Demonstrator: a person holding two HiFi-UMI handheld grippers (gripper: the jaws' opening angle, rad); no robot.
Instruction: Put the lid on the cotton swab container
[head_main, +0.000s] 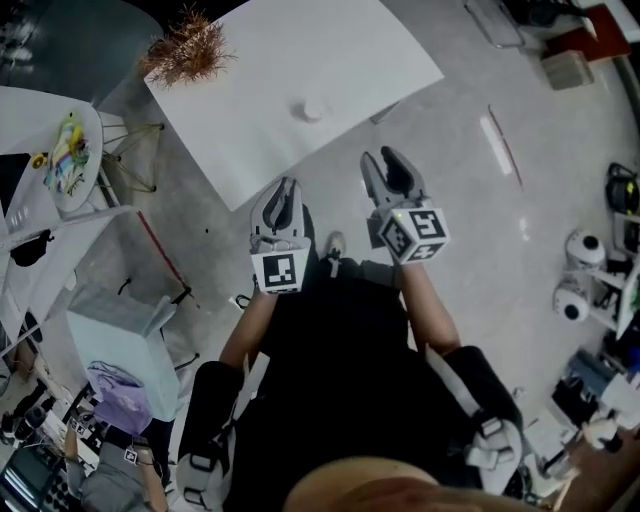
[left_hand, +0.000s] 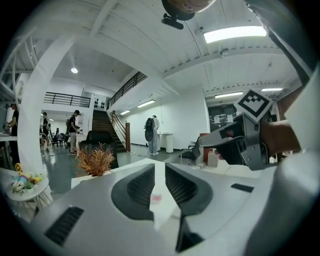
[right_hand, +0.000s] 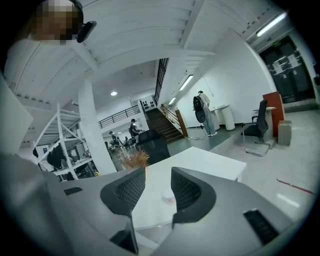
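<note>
A small white and pinkish cotton swab container (head_main: 311, 110) stands near the middle of the white table (head_main: 250, 120). It is too small to tell its lid apart. It shows through the left jaw gap (left_hand: 156, 198) and the right jaw gap (right_hand: 168, 198). My left gripper (head_main: 283, 187) hovers short of the table's near edge, its jaws (left_hand: 160, 171) a narrow slit apart with nothing between them. My right gripper (head_main: 386, 157) is level with it to the right, jaws (right_hand: 158, 175) wider apart and empty. The right gripper (left_hand: 225, 145) also shows in the left gripper view.
A dried orange plant (head_main: 187, 50) stands at the table's far left corner. A round side table (head_main: 88, 170) with colourful items is to the left, a bin and a purple bag (head_main: 120, 395) below it. Chairs, a staircase and people stand far behind.
</note>
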